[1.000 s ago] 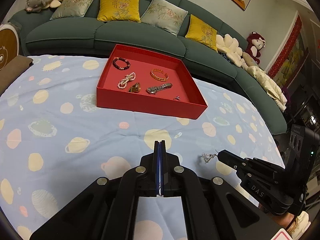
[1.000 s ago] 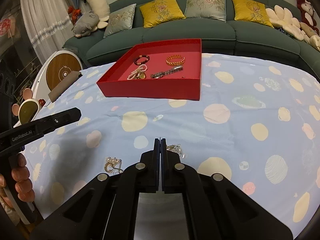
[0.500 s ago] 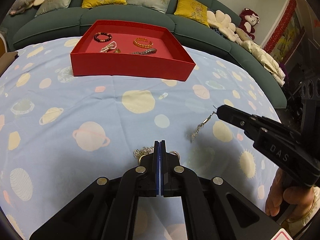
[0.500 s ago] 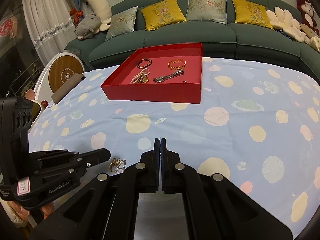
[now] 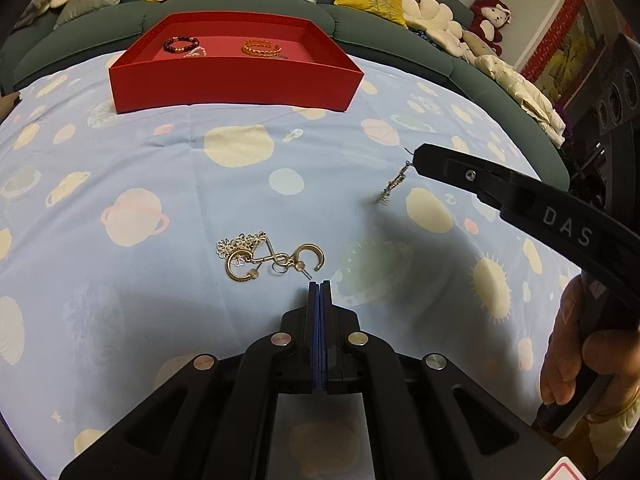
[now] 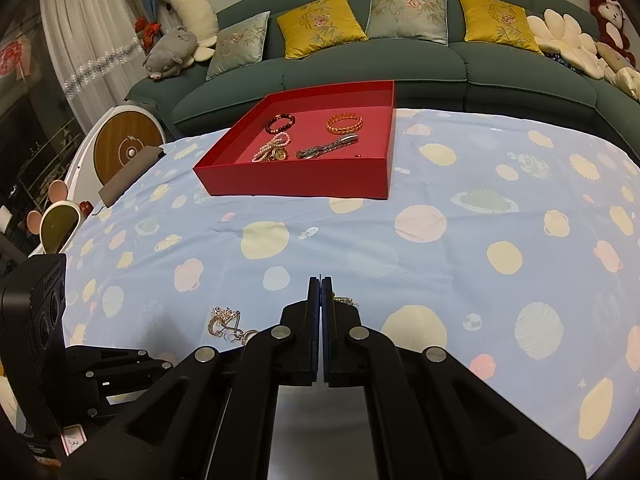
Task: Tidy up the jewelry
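Right hand-held gripper [image 5: 416, 158] closed on dangling earring [image 5: 394, 184], lifted clear of cloth for carrying to red tray [image 5: 236, 80]. Left hand-held gripper [image 5: 319, 286] closed, nothing held, poised just beside loose earrings [image 5: 272, 256] left on desk [image 5: 120, 160], judged next pick. Bracelets [image 6: 312, 136] already laid in tray.

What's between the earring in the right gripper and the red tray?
Nothing visible. The right gripper is shut on the dangling earring, and only bare tablecloth lies between it and the red tray. The tray's near wall has to be cleared. The loose earrings sit off that line.
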The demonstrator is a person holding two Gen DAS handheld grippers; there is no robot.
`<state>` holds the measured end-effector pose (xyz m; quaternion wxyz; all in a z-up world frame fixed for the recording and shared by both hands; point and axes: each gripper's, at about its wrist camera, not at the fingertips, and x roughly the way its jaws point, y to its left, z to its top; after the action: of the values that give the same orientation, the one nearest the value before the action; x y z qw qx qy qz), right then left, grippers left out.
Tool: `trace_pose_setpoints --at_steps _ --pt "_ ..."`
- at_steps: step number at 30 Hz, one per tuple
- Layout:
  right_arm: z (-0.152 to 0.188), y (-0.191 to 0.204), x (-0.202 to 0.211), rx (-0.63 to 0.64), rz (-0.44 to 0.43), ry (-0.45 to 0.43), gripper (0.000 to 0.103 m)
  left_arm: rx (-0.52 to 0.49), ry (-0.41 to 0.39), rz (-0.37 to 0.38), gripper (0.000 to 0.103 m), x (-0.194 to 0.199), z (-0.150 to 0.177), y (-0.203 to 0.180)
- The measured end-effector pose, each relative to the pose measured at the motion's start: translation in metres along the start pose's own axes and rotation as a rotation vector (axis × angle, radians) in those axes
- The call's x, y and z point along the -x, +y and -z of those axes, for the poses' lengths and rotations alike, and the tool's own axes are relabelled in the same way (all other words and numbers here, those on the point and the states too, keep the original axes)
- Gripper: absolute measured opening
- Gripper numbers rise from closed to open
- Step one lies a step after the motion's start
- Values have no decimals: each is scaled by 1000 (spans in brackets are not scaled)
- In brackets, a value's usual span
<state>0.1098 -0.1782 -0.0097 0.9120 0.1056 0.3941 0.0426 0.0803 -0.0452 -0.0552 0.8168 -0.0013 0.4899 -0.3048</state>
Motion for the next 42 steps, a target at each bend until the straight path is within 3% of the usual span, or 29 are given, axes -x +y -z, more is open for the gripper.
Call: trace_pose_setpoints --at_steps 19,24,28,31,33,35,42 --pt "-1 -2 -1 -6 2 -1 0 139 -29 97 0 -4 -12 17" --pt "-1 -4 -1 -13 1 0 0 176 -41 77 0 -1 -11 22" --pt "-1 -5 -1 -15 1 0 0 124 -69 15 2 7 -9 16" --pt "-1 -5 -2 -17 0 4 0 119 -72 -8 8 9 -7 18" --pt "-1 -5 -1 -14 -2 4 0 121 -67 -28 19 9 -5 18" --pt "0 -5 -2 -14 -3 4 0 126 -61 -39 24 8 -3 19" --pt "0 -5 -2 -12 -4 6 0 109 -66 -47 26 5 -5 16"
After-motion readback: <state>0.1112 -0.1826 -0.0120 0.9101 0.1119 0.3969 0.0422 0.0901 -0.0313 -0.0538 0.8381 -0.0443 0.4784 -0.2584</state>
